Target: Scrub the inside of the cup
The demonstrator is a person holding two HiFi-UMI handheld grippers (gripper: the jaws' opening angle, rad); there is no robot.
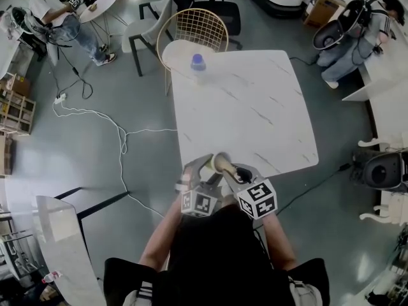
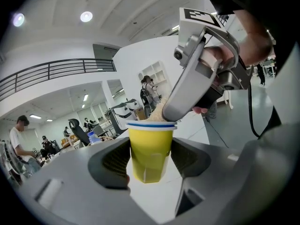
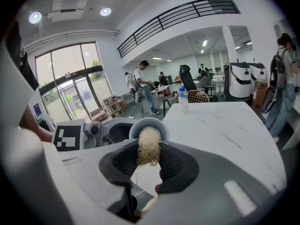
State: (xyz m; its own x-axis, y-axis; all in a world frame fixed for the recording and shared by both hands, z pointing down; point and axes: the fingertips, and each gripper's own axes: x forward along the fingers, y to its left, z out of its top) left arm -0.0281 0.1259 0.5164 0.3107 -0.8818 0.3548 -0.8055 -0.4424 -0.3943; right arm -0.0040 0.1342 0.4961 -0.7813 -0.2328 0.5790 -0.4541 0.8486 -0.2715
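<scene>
**Q:** What does the left gripper [image 2: 150, 156] carry?

**A:** A yellow cup [image 2: 151, 149] with a white and blue rim. It stands upright between the jaws, which are set fairly wide and press on its two sides. In the left gripper view the ribbed pads [image 2: 117, 159] flank the cup's lower half.

**Q:** Where is the cup in relation to the counter [image 1: 255, 107]?

**A:** In the head view it is held in the air at the near edge of the white marbled counter, close to the person's body. It does not rest on the surface.

**Q:** And the right gripper [image 3: 149, 161]?

**A:** Its jaws are drawn close together on a pale, fibrous scrubbing pad [image 3: 149, 146], which bulges out between them. The right gripper view looks along the pad into the round mouth of the cup. The left gripper view shows the right gripper slanting down from the upper right, its tip at the rim and the pad's fibres entering the opening.

**Q:** What else stands in the scene?

**A:** A clear bottle [image 1: 198, 62] with a blue cap stands upright at the far edge of the counter, well apart from the cup. A wire-backed chair [image 1: 194, 27] is just beyond it.
</scene>
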